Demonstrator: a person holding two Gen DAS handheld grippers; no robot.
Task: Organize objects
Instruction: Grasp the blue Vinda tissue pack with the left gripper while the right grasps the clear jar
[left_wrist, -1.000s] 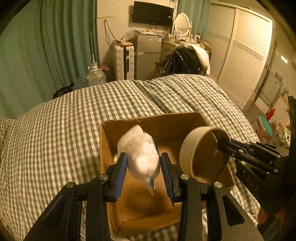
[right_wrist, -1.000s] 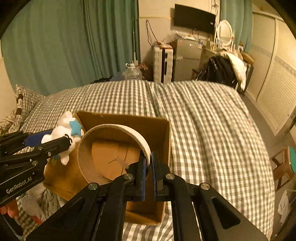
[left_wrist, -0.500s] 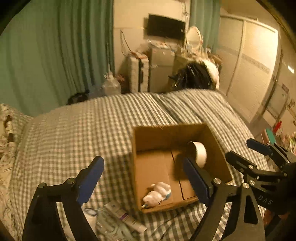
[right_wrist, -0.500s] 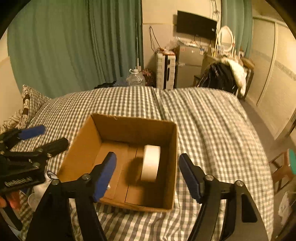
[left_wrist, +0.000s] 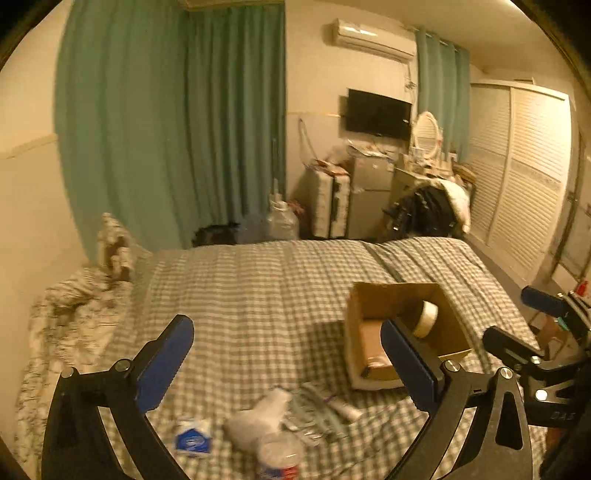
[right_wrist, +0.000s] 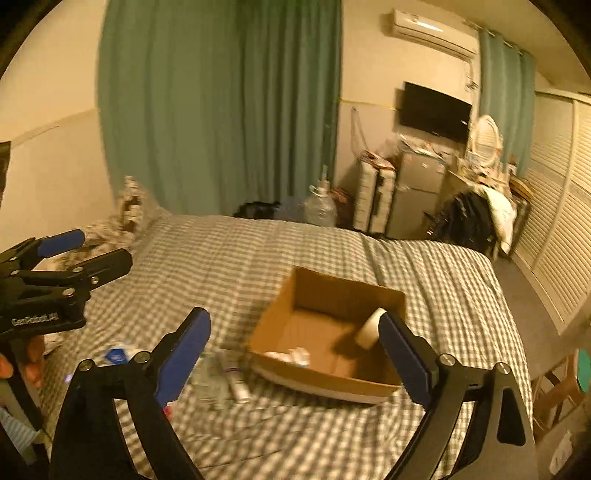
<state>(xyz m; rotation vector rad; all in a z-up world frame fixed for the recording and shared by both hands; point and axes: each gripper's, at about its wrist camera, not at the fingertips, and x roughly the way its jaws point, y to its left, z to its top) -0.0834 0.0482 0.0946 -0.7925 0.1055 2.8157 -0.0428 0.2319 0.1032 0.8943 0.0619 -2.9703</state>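
- The left tool (left_wrist: 286, 363) and the right tool (right_wrist: 293, 352) have both just been opening, and each now stands wide apart with nothing between its pads.
- A second ago the left tool was clamped on a white plush toy (right_wrist: 291, 355) and the right on a roll of tape (right_wrist: 371, 326), both over the cardboard box (right_wrist: 343, 291). Now both lie inside the box: the toy against the near wall, the tape on edge near the right wall.
- Both tools have pulled back and up from the box, so the views take in more of the checked bed (left_wrist: 258, 280) than before.
- I judge that two items are put away and the next pick is due.
- Loose things lie on the bed just in front of the box, to its left: a blue-and-white packet (left_wrist: 192, 439), a white spray bottle (left_wrist: 258, 413) lying on its side, a clear crinkled wrapper (left_wrist: 314, 413), a small tube (right_wrist: 238, 387), and a lidded tub (left_wrist: 282, 456) at the frame's bottom edge. Motion blur makes these hard to identify with certainty.
- They overlap closely, so taking one cleanly could drag a neighbour.
- The soft bedding may sag under a downward press, and the box could tilt.
- A rumpled patterned quilt (left_wrist: 74, 306) lies well apart, at the bed's far left.
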